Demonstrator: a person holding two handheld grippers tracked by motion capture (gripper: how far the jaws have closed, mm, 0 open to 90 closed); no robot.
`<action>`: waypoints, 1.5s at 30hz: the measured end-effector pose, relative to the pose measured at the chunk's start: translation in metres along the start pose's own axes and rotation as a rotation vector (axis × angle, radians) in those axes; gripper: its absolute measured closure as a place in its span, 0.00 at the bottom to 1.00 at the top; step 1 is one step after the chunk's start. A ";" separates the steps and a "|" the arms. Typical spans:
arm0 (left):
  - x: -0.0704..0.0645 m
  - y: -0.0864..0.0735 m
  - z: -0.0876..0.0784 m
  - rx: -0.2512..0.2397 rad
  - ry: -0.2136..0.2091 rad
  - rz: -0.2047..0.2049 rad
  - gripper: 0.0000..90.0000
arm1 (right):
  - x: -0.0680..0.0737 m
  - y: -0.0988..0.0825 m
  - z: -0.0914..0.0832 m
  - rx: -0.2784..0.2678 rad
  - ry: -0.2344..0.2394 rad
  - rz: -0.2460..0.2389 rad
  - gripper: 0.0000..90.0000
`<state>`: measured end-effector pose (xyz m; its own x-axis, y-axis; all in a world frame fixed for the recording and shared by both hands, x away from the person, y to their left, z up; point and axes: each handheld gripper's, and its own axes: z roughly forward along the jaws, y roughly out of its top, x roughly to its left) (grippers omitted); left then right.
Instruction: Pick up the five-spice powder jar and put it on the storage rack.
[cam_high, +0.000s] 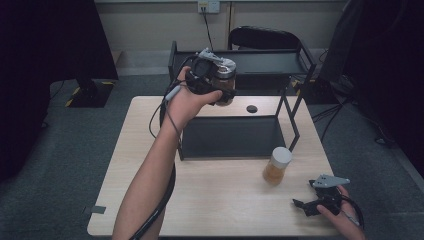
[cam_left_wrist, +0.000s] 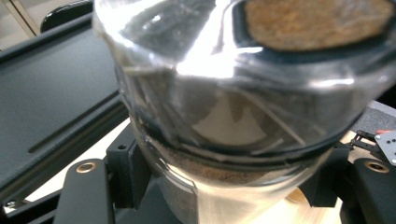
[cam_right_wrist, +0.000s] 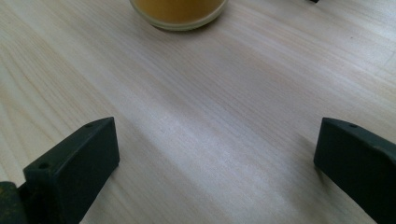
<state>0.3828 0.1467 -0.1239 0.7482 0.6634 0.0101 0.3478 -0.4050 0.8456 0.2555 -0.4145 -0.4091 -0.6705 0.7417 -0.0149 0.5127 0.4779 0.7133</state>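
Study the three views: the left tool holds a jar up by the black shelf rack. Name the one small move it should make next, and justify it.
Probably carry the glass jar forward over the rack's top shelf and lower it there. The left tool is shut on the jar, holding it in the air at about that shelf's height, just short of its front edge. The right tool rests open on the table near the second jar.

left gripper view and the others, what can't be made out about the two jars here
- Held jar, left gripper view: cut off by the top edge, glare washes out its contents.
- Held jar, high view: the left gripper and hand cover much of its side; too small to read any label.
- Standing jar, right gripper view: the top edge cuts off all but its base.
- Standing jar, high view: contents blurred, just amber.
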 end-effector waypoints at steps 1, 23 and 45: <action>0.000 0.001 -0.001 0.000 0.002 -0.005 0.35 | 0.000 0.000 0.000 0.000 0.000 0.000 0.00; 0.018 0.026 -0.009 -0.011 0.065 -0.046 0.35 | 0.000 0.000 0.000 0.000 0.000 0.000 0.00; 0.035 0.041 0.006 -0.017 0.121 -0.088 0.35 | 0.001 0.000 0.000 0.001 -0.001 0.001 0.00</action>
<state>0.4270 0.1499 -0.0922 0.6414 0.7672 -0.0015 0.3987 -0.3317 0.8550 0.2550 -0.4141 -0.4090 -0.6693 0.7428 -0.0152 0.5136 0.4774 0.7130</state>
